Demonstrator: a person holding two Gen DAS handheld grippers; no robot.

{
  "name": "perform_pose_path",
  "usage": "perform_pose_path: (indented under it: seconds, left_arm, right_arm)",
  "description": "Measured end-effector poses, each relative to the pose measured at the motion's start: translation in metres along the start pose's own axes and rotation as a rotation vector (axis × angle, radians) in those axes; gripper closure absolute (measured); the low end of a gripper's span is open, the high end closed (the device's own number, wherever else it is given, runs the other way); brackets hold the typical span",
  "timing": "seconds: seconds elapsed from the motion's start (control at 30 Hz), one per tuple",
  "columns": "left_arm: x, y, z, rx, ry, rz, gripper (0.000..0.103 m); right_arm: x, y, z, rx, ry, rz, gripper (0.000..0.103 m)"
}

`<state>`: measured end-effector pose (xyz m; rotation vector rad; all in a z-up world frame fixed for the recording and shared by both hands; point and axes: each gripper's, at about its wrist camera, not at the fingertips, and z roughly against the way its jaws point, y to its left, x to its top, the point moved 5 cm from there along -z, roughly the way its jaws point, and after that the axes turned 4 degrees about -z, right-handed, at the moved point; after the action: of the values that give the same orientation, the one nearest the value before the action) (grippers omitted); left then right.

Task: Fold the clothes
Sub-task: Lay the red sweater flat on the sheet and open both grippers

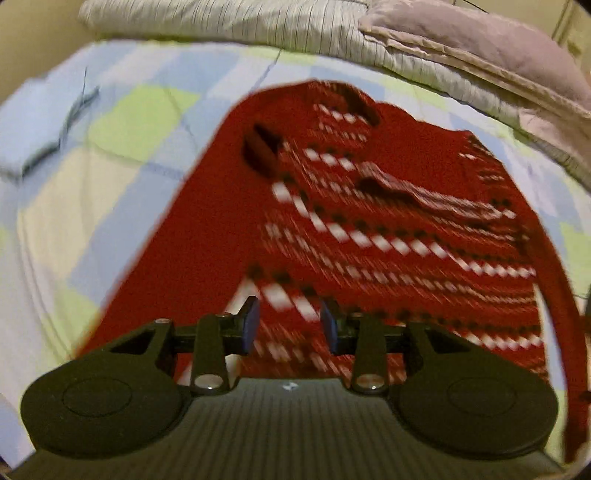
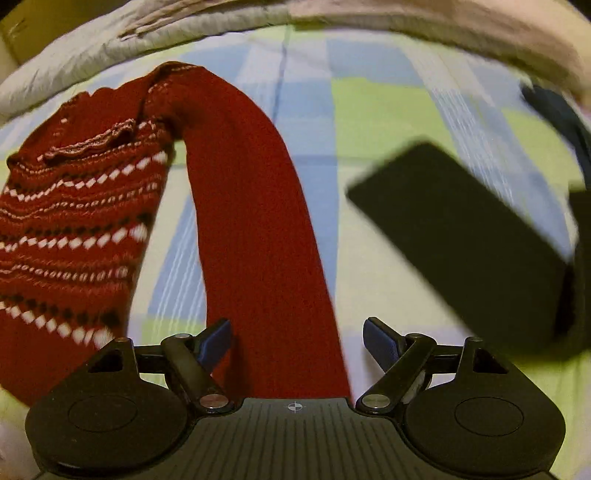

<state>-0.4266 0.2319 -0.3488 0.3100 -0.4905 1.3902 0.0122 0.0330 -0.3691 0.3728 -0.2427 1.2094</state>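
Note:
A red knit sweater (image 1: 369, 229) with white and black patterned stripes lies spread on the bed. In the left wrist view my left gripper (image 1: 290, 325) is open, its blue pads just above the sweater's patterned lower part; the image is blurred. In the right wrist view the sweater's body (image 2: 74, 229) lies at the left and its plain red sleeve (image 2: 255, 221) runs down between the open fingers of my right gripper (image 2: 297, 339). Whether the pads touch the sleeve I cannot tell.
The bed has a checked blue, green and cream sheet (image 1: 110, 184). A striped duvet (image 1: 258, 18) and a lilac pillow (image 1: 480, 40) lie at the far edge. A dark flat object (image 2: 461, 229) and dark cloth (image 2: 561, 110) are at the right.

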Motion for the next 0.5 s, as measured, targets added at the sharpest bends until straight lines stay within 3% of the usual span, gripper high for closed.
perform_pose_path:
  seconds: [0.03,0.07,0.1,0.13,0.17,0.27,0.4,0.47,0.5]
  left_arm:
    - [-0.005,-0.003,0.001,-0.008,0.002,0.008,0.071]
    - [-0.009,-0.005,0.002,-0.017,0.004,0.015,0.071]
    - [-0.011,-0.007,-0.001,-0.022,0.005,0.023,0.071]
    - [-0.011,-0.007,-0.002,-0.023,0.003,0.029,0.071]
    - [-0.01,-0.007,0.0,-0.011,-0.005,0.024,0.071]
    - [-0.006,-0.002,0.007,0.043,-0.04,-0.007,0.07]
    - [-0.018,0.014,0.02,0.164,-0.058,-0.081,0.058]
    - [-0.027,0.025,0.018,0.22,-0.04,-0.112,0.058]
    - [-0.032,0.031,0.016,0.244,-0.032,-0.132,0.056]
  right_arm:
    - [-0.005,-0.001,-0.004,0.006,0.029,-0.01,0.03]
    - [-0.005,0.0,-0.007,0.006,0.041,-0.006,0.053]
    - [-0.003,0.002,-0.01,0.0,0.041,0.008,0.06]
    - [-0.001,0.003,-0.013,-0.006,0.041,0.023,0.086]
    - [0.002,0.005,-0.011,-0.011,0.04,0.041,0.091]
    - [0.026,0.0,0.014,-0.124,-0.066,0.172,0.091]
    - [0.067,-0.048,0.046,-0.349,-0.161,0.17,0.088]
    - [0.071,-0.073,0.037,-0.47,-0.09,0.153,0.042]
    - [0.071,-0.085,0.03,-0.53,-0.041,0.143,0.04]
